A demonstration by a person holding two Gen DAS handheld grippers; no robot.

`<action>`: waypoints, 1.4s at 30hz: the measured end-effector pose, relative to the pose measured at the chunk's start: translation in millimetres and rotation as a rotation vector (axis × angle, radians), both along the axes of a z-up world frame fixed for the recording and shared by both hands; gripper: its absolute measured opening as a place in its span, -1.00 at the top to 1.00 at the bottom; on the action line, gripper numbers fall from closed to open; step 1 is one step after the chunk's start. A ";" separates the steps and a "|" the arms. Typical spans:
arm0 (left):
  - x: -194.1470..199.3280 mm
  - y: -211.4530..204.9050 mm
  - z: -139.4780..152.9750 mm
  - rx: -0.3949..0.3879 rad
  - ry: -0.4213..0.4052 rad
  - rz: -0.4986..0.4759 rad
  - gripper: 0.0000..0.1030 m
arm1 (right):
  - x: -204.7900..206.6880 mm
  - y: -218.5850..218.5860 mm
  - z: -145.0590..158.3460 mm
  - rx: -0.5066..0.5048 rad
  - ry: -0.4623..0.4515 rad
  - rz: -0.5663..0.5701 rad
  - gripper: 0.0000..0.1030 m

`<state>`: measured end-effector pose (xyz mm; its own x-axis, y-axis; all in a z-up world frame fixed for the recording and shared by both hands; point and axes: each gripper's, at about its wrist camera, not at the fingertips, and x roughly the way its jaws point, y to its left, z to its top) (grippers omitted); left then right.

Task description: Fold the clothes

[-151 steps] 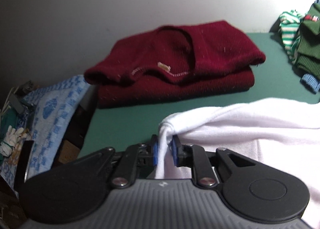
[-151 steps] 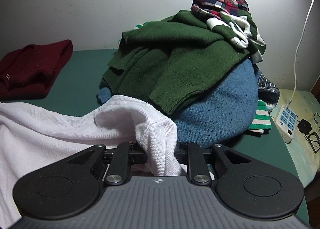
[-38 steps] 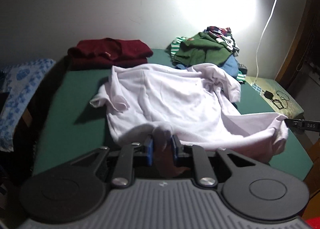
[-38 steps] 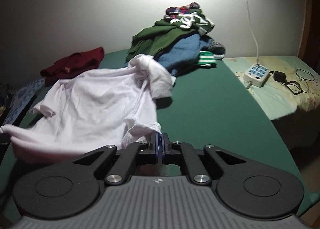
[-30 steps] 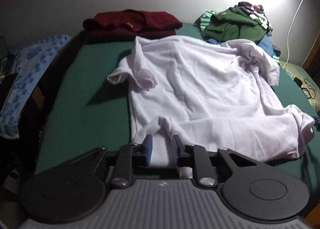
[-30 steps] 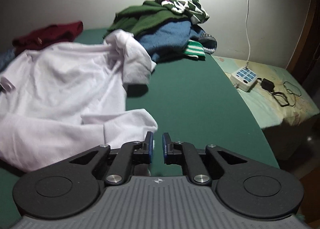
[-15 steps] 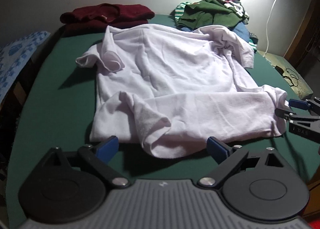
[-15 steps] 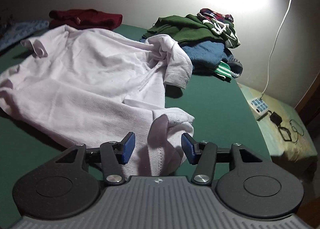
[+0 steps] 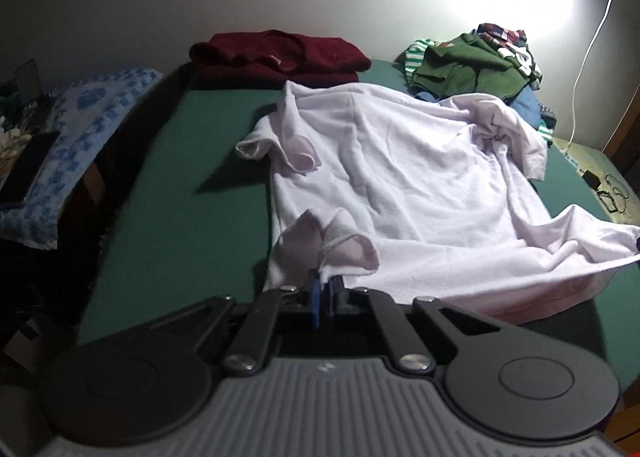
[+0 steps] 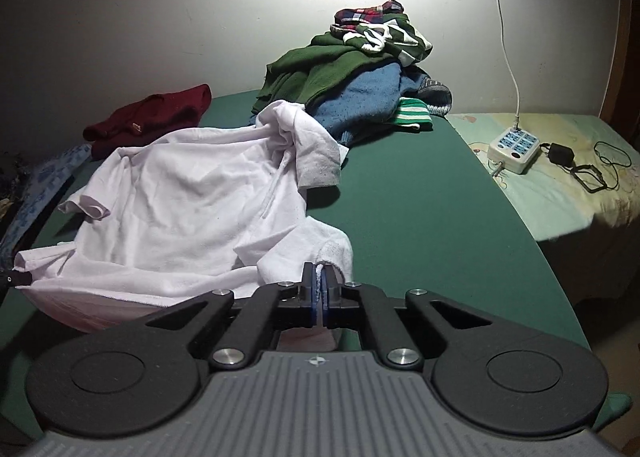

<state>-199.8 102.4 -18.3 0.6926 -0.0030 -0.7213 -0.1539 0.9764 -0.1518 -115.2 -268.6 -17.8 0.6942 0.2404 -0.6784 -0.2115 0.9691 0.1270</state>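
Two grippers pinch the near hem of one white shirt (image 9: 404,177): the left gripper (image 9: 325,289) is closed on a fold at the near left corner, the right gripper (image 10: 319,289) closed on a fold at the near right corner. How much cloth sits between each pair of pads is hard to see, as the black arms cover it. Both grippers tilt downward over the shirt, which lies rumpled on one green table (image 10: 420,213), its far right sleeve bunched. No hand shows in either view. At the far left lies one folded dark red sweater (image 9: 280,55). At the far right sits one pile of clothes (image 10: 360,73), green, blue, striped and plaid; its count is unclear. Right of the table, one white power strip (image 10: 514,147) rests on a pale cloth.
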 end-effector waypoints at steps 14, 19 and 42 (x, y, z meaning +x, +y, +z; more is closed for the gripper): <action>-105.8 -16.6 -50.0 -0.001 0.333 -0.005 1.00 | -48.2 0.9 -33.9 -0.138 0.442 0.146 0.97; -122.2 -10.8 -45.7 0.036 0.337 -0.024 0.98 | -50.7 -2.5 -35.6 -0.188 0.479 0.208 0.93; -36.3 -10.3 -57.9 0.069 0.156 -0.064 1.00 | -9.5 -18.1 -66.9 -0.047 0.214 0.040 0.95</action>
<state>-236.1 92.2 -76.2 0.5721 0.0102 -0.8201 -0.1077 0.9922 -0.0627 -124.7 -286.7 -84.7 0.5235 0.2295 -0.8205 -0.2229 0.9664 0.1281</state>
